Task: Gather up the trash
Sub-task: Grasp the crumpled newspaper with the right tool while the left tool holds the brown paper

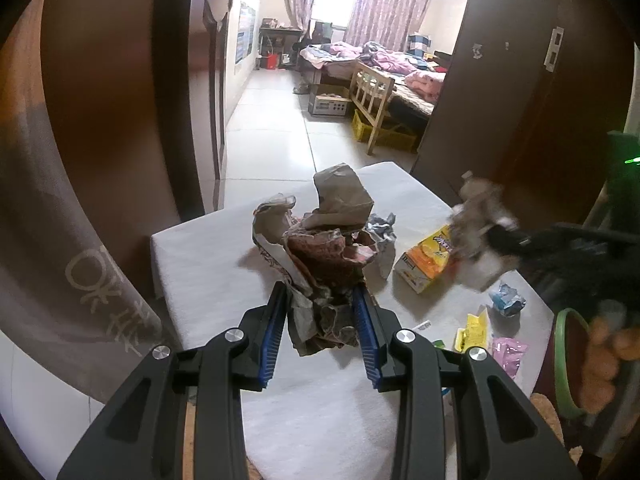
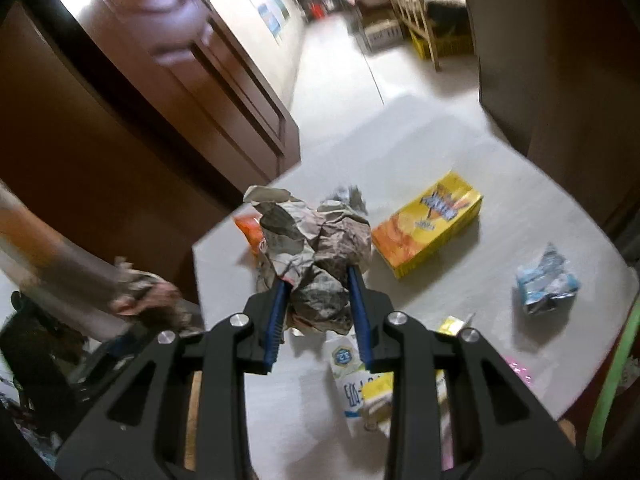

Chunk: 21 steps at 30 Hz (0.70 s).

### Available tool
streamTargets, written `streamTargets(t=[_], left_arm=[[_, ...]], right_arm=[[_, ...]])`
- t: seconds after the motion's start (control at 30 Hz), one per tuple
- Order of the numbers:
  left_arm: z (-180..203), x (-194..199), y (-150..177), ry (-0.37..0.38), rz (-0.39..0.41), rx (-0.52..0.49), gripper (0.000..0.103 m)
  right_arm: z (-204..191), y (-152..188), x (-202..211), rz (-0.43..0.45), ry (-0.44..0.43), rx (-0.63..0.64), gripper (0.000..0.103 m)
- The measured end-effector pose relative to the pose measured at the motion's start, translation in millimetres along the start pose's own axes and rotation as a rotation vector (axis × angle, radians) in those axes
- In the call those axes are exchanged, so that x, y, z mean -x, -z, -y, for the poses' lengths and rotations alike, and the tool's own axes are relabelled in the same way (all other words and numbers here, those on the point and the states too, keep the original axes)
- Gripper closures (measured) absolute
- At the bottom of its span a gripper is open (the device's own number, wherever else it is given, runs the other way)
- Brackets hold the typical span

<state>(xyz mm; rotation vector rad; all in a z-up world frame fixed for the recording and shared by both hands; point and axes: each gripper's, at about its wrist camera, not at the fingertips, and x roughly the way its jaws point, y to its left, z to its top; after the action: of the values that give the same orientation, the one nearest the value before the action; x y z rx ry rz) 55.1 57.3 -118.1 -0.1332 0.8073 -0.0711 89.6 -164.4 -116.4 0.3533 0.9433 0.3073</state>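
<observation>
My left gripper is shut on a wad of crumpled brown and red paper, held above the white table. My right gripper is shut on a crumpled grey newspaper wad above the table; it shows blurred at the right of the left wrist view. On the table lie a yellow box, also in the left wrist view, a blue-white crumpled wrapper, a white carton, a small yellow packet and a pink wrapper.
A green-rimmed bin stands at the table's right edge. Dark wooden doors flank a tiled floor leading to a bedroom with a bed. A grey cloth hangs at the left.
</observation>
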Motion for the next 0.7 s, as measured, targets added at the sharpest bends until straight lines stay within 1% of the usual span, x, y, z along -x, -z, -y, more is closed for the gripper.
streamTargets(t=[0.1,0.17,0.4,0.57,0.7], left_arm=[[5,8,-3,0.000,0.019,-0.008,0.071],[9,16,-7,0.002,0.035,-0.014,0.071],[35,39,-17,0.021,0.091,-0.060,0.071],[61,52,-20,0.045,0.120,-0.102,0.071],[83,58,-20,0.070,0.129,-0.137,0.071]], right_arm=[[-5,-1,30,0.077,0.000,0.021,0.073],[-11,1,46,0.135,-0.021,0.020,0.073],[-7,17,85,0.216,-0.025,0.030,0.073],[8,23,108,0.257,-0.043,0.003,0.073],[21,25,122,0.289,-0.050,-0.021,0.073]])
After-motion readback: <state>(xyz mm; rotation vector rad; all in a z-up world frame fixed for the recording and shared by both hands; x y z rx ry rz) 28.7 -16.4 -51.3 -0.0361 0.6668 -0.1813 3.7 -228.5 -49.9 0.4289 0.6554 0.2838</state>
